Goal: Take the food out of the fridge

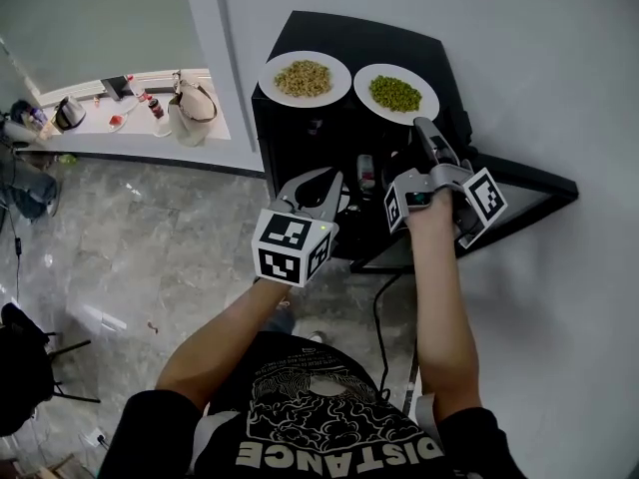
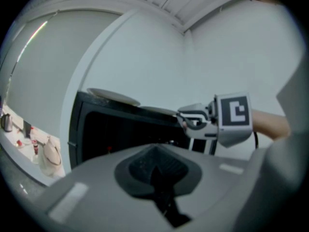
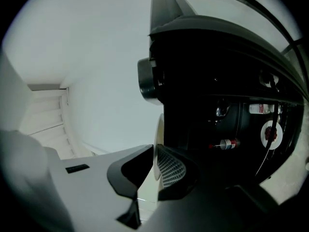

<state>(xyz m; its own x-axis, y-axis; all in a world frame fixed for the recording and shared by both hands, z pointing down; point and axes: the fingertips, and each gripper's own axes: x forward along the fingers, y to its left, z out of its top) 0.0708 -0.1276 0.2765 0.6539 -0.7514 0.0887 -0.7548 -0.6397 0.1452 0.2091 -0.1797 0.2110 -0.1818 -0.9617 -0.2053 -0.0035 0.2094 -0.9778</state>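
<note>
Black fridge (image 1: pixel 399 43) interior murky; right gripper (image 3: pixel 157 163) fingers pinching green-food plate (image 1: pixel 429 88) rim, left gripper (image 2: pixel 157 170) fingers together, empty.

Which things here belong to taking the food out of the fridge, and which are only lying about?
Belong to the job: fridge, door open; plate of green peas on top, its rim held by the right gripper; plate of beige food beside it; left gripper, shut, empty.
Only lying about: handbag and kettle on the side counter; black chair.

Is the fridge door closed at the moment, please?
No, the fridge door stands swung open to the right, and a small bottle shows inside the fridge.
</note>
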